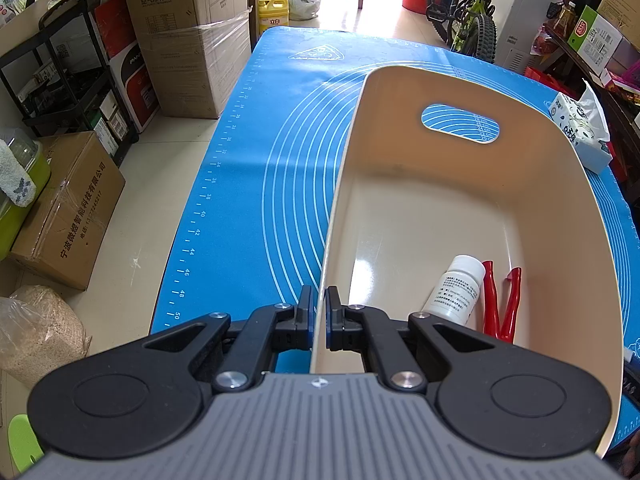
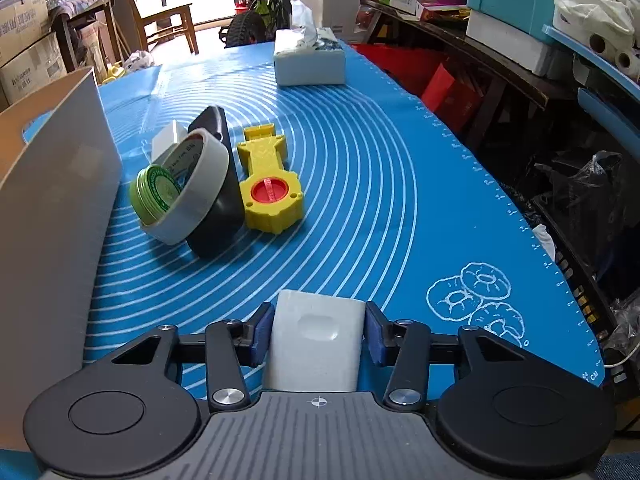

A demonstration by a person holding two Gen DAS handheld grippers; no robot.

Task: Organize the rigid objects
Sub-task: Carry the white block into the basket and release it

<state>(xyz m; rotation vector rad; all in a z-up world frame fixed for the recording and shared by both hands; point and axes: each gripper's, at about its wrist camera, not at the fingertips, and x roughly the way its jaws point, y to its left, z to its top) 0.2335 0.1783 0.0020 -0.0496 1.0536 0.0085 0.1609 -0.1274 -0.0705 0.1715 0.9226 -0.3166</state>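
My left gripper is shut on the near left rim of a cream plastic bin that stands on the blue mat. In the bin lie a white pill bottle and red-handled pliers. My right gripper is shut on a white rectangular case, just above the mat. Ahead of it lie a white tape roll, a green round tin, a black oval object, a yellow tool with a red disc and a small white box. The bin wall rises at the left.
A tissue pack lies at the mat's far end; it also shows in the left wrist view. Cardboard boxes and a black rack stand on the floor left of the table. Dark shelves run along the right.
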